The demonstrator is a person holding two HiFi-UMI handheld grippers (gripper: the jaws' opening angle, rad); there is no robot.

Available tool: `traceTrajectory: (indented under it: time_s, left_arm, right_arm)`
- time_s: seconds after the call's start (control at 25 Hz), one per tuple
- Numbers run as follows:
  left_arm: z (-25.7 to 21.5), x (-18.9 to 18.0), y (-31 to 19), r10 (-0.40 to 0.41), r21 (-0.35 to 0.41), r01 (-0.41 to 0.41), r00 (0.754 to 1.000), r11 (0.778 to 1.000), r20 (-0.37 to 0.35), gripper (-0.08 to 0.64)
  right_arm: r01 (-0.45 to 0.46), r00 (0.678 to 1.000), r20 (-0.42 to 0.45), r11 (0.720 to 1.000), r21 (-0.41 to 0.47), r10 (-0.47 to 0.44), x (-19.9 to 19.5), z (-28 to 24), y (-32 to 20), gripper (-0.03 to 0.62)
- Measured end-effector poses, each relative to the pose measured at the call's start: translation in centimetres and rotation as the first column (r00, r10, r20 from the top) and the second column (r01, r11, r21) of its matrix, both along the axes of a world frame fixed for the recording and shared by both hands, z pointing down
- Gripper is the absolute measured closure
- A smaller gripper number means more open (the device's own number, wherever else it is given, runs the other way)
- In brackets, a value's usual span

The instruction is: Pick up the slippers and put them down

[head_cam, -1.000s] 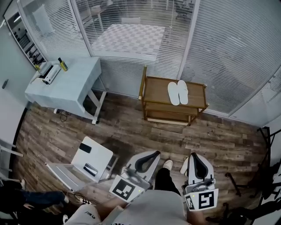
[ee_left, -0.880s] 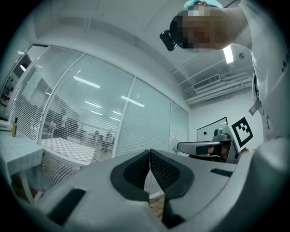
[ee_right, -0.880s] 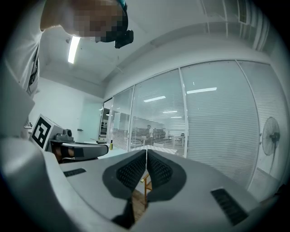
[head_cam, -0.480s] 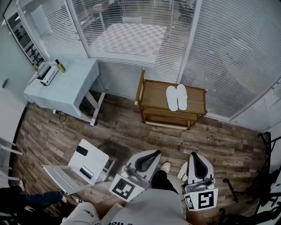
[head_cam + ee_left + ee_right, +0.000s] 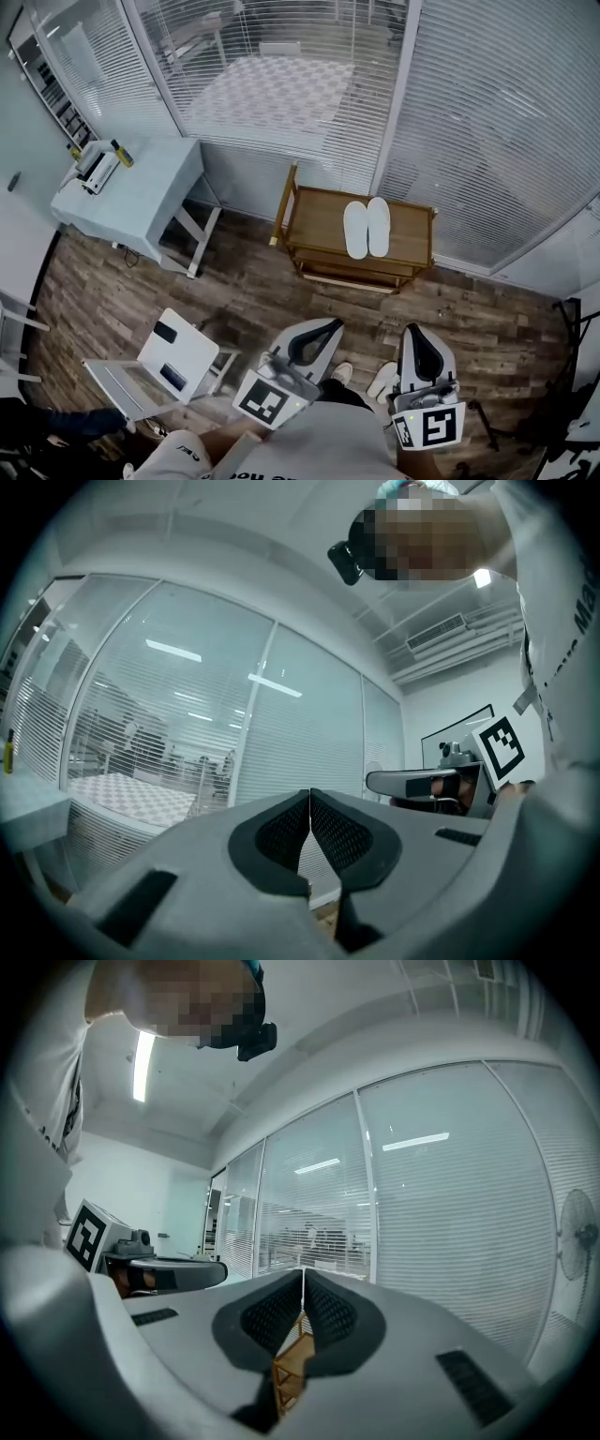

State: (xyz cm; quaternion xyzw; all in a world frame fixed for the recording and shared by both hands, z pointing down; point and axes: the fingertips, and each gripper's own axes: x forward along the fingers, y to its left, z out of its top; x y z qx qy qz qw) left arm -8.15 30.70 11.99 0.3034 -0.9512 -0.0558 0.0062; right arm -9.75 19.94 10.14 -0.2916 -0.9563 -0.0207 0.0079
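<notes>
A pair of white slippers [image 5: 367,228] lies side by side on the top board of a low wooden shelf rack [image 5: 408,239] against the glass wall. In the head view both grippers are held level at the bottom, well short of the rack. My left gripper [image 5: 330,324] is shut with nothing in it; in the left gripper view its pads [image 5: 281,832] meet at the tip. My right gripper [image 5: 419,330] is also shut and empty, and in the right gripper view the wooden rack [image 5: 292,1361] shows below its closed tips [image 5: 302,1274].
A pale blue table [image 5: 141,192] with a small device and a yellow bottle stands at the left. A white chair [image 5: 178,352] sits on the wood floor to my left. Glass walls with blinds close off the back. A dark stand [image 5: 572,319] is at the right edge.
The person has walked forward: the rack and slippers sit lower and nearer in the head view, and the chair has slid towards the bottom left. Both grippers keep the same shut pose.
</notes>
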Motion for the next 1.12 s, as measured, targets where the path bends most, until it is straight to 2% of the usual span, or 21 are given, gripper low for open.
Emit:
traceTrajectory:
  time_s: [0.32, 0.56, 0.92, 1.12]
  left_arm:
    - [-0.1, -4.7, -3.7, -0.037, -0.004, 0.037, 0.999, 0.999, 0.014, 0.546]
    - [0.5, -7.1, -5.1, -0.053, -0.002, 0.053, 0.999, 0.999, -0.006, 0.548]
    - [0.9, -12.0, -4.2, -0.073, 0.003, 0.073, 0.997, 0.997, 0.005, 0.547]
    - [0.9, -15.7, -3.0, -0.071, 0.007, 0.071, 0.997, 0.997, 0.009, 0.548]
  right_arm:
    - [0.017, 1.000, 0.002, 1.000, 0.004, -0.017, -4.6, 0.0, -4.3, 0.577]
    - [0.035, 0.999, -0.007, 0.999, 0.012, -0.035, -7.2, 0.5, -5.5, 0.577]
    - [0.039, 0.999, -0.011, 0.999, -0.001, -0.039, -11.8, 1.5, -4.8, 0.577]
    - [0.040, 0.999, -0.007, 0.999, 0.008, -0.040, -15.8, 1.4, -3.5, 0.577]
